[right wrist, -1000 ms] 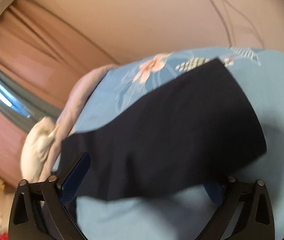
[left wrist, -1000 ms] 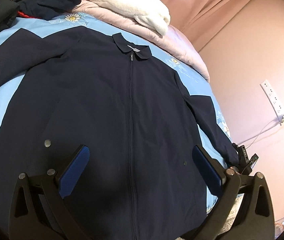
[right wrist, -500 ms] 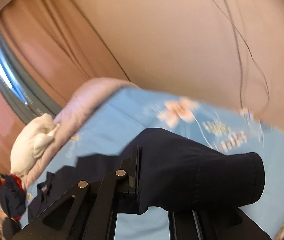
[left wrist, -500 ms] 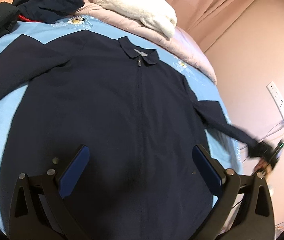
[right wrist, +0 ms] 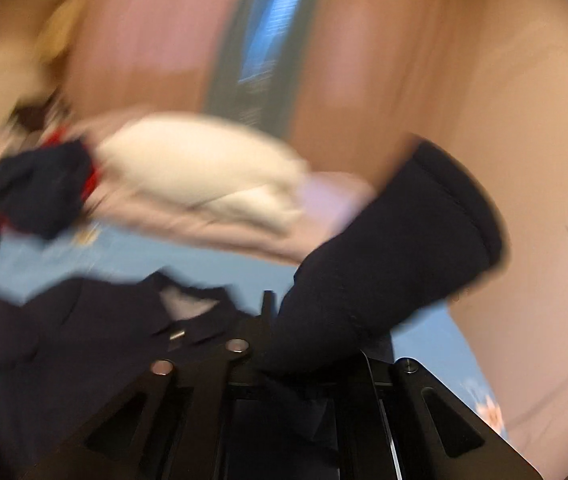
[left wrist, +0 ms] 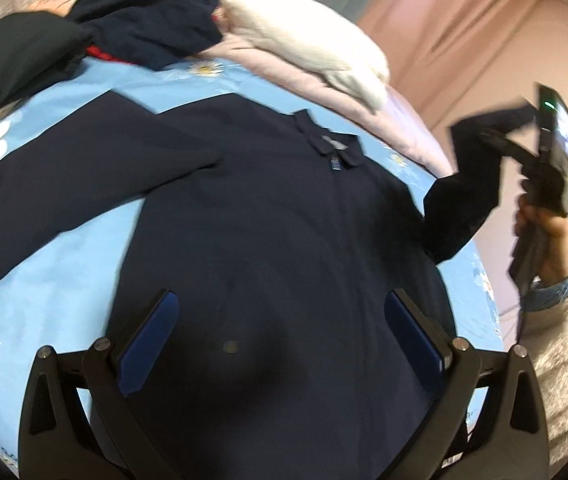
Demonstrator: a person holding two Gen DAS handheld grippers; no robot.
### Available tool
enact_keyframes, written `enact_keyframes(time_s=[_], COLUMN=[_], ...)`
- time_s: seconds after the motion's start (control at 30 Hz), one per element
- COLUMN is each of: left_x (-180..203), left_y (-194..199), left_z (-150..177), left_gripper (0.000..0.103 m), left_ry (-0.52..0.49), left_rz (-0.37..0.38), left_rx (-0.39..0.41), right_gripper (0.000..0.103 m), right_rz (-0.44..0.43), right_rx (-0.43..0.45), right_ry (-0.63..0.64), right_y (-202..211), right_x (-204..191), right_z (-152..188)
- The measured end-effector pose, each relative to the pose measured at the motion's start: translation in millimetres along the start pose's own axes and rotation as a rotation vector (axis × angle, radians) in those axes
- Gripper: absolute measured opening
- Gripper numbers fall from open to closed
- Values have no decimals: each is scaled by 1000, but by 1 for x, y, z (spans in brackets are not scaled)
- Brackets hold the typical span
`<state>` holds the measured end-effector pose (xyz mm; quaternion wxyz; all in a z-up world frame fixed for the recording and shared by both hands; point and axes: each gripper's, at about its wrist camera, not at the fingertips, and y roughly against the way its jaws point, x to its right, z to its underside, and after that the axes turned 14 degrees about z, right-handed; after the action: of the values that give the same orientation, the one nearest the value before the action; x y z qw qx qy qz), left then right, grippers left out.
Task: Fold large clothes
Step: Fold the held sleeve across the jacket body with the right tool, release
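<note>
A large navy zip jacket (left wrist: 275, 240) lies face up on the light blue bed sheet (left wrist: 63, 248), collar toward the far side. My left gripper (left wrist: 279, 332) is open and empty, hovering over the jacket's lower front. My right gripper (left wrist: 500, 144) is shut on the jacket's right sleeve cuff (right wrist: 396, 264) and holds it lifted above the bed at the right. In the right wrist view the cuff sticks up from the shut jaws and the collar (right wrist: 187, 312) lies below. That view is blurred.
A white blanket (left wrist: 316, 48) on a pink quilt (left wrist: 396, 120) lies at the head of the bed. A heap of dark clothes (left wrist: 95, 36) sits at the far left. A pink wall (left wrist: 464, 60) and curtains stand to the right.
My right gripper closed on the sleeve cuff and raised it off the bed, swinging it up and toward the jacket's body. The left gripper stayed open over the jacket's front.
</note>
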<state>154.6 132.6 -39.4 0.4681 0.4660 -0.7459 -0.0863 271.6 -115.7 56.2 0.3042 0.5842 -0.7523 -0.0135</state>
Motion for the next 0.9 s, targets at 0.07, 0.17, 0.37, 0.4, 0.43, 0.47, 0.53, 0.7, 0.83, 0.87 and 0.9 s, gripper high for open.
enact_keyframes(time_s=[0.07,0.17,0.37,0.4,0.43,0.47,0.53,0.7,0.83,0.87,0.9], left_x=[-14,-30,-40,-40,-40,-39,-38,-30,-20,-16,-11], left_y=[2,4,2,3,2,0,-3,-22,-51,-62,-74], left_z=[-1,-1,-1,-1,-2,-3,-5,-18,-39,-45,-52], left_gripper=[103,103,103,103,103,103,103,103,102,102,101], left_ry=[32,56,65,65,67,71,80,91,107,108,110], left_rz=[-18,-50,-90,-88,-85,-81,-79,-39,27,53,76], left_rx=[5,7,-4,-1,3,7,10,-22,-50,-63,-77], right_gripper=[8,8,31,35,44,52,63,69,70,70,70], right_rz=[-13,-26,1,-28,-54,-115,-236,-554,-578,-530,-471], right_rx=[-23,-57,-116,-94,-89,-84,-91,-181,-242,-256,-284], right_ry=[128,377,631,610,585,522,395,-25,-291,-311,-335], right_y=[-7,-23,-35,-26,-21,-16,-5,-2,-17,-23,-34], right_x=[-55,-132,-182,-173,-168,-157,-133,-11,73,83,95], right_z=[17,60,111,109,103,93,88,106,146,152,159])
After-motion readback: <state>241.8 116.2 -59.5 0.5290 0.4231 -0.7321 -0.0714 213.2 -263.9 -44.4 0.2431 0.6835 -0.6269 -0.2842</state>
